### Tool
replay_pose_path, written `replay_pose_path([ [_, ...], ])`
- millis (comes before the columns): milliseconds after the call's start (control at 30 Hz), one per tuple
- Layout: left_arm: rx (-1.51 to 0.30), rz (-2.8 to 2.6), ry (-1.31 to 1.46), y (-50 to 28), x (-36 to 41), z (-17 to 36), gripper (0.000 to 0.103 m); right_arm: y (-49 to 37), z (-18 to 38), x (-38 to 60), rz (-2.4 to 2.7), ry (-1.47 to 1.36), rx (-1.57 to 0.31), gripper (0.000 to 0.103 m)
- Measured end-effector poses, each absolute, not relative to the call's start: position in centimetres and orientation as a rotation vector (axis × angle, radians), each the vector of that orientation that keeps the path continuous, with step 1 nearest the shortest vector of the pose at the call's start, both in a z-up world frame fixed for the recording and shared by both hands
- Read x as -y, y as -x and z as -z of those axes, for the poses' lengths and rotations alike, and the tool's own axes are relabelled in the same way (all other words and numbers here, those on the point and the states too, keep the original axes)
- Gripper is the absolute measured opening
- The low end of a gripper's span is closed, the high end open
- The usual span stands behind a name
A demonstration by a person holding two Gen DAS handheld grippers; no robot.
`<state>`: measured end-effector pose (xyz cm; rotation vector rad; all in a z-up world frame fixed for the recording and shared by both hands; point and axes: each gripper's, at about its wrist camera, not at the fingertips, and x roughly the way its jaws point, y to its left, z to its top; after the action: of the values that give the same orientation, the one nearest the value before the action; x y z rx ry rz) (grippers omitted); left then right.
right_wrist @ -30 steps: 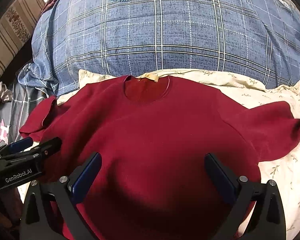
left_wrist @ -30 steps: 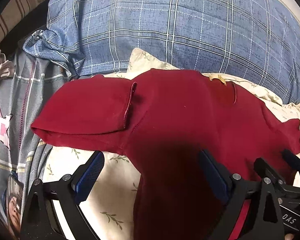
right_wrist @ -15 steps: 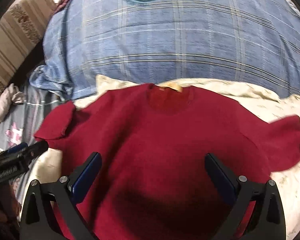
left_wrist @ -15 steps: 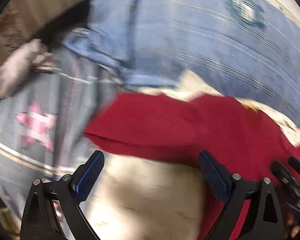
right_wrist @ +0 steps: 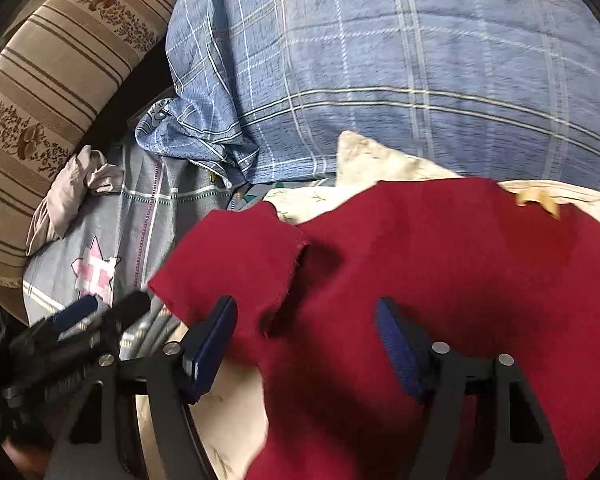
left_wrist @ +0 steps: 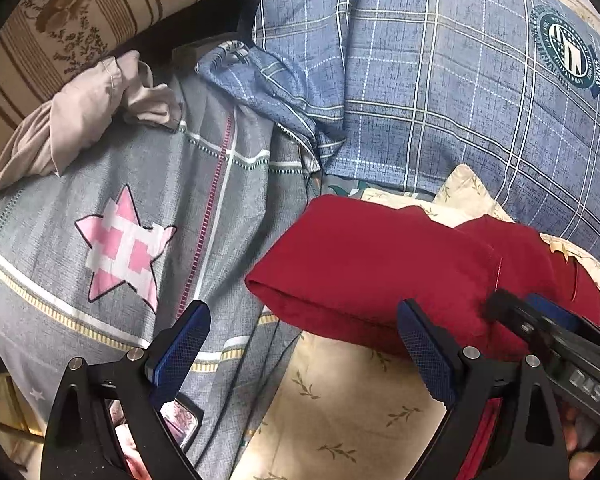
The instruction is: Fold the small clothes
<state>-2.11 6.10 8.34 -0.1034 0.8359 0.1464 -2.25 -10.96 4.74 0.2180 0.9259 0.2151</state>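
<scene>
A dark red T-shirt (right_wrist: 440, 280) lies spread on a cream leaf-print cloth (left_wrist: 352, 408). Its left sleeve (left_wrist: 364, 272) shows in the left wrist view, and in the right wrist view (right_wrist: 236, 264). My left gripper (left_wrist: 300, 352) is open and empty, just in front of the sleeve's lower edge. My right gripper (right_wrist: 306, 344) is open over the shirt near the sleeve seam, with nothing between its pads. The right gripper also shows at the right edge of the left wrist view (left_wrist: 540, 320). The left gripper also shows in the right wrist view (right_wrist: 96, 312).
A blue plaid duvet (left_wrist: 440, 80) is piled behind the shirt. A grey sheet with a pink star (left_wrist: 124, 248) lies to the left. A beige crumpled garment (left_wrist: 80, 120) and a striped floral cushion (left_wrist: 80, 12) are at the far left.
Both grippers have swung left toward the shirt's left sleeve. The right gripper's fingers stand closer together than before. The shirt has not visibly moved.
</scene>
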Motion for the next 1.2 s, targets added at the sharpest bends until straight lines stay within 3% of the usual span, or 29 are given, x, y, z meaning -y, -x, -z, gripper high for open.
replay_pose_path([
  [233, -0.835, -0.137, 0.112, 1.8, -6.2, -8.3, 0.094, 0.3, -3.5, 9.9, -0.230, -0.238, -0.960, 0.068],
  [300, -0.836, -0.136, 0.114, 1.8, -6.2, -8.2, 0.094, 0.1, -3.3, 9.6, -0.229, -0.233, -0.955, 0.062],
  [367, -0.838, -0.135, 0.116, 1.9, -6.2, -8.2, 0.094, -0.2, -3.2, 9.4, -0.237, -0.235, -0.954, 0.048],
  [700, -0.842, -0.132, 0.115, 1.8, -6.1, -8.1, 0.094, -1.1, -1.9, 8.5, -0.249, -0.240, -0.973, 0.026],
  [867, -0.838, -0.154, 0.131, 1.8, -6.7, -8.1, 0.094, -1.2, -2.3, 8.9, -0.252, -0.255, -0.969, 0.006],
  [1200, -0.786, -0.214, 0.261, 2.6, -9.1, -8.5, 0.094, 1.9, -11.3, 14.9, -0.269, -0.320, -0.800, 0.004],
])
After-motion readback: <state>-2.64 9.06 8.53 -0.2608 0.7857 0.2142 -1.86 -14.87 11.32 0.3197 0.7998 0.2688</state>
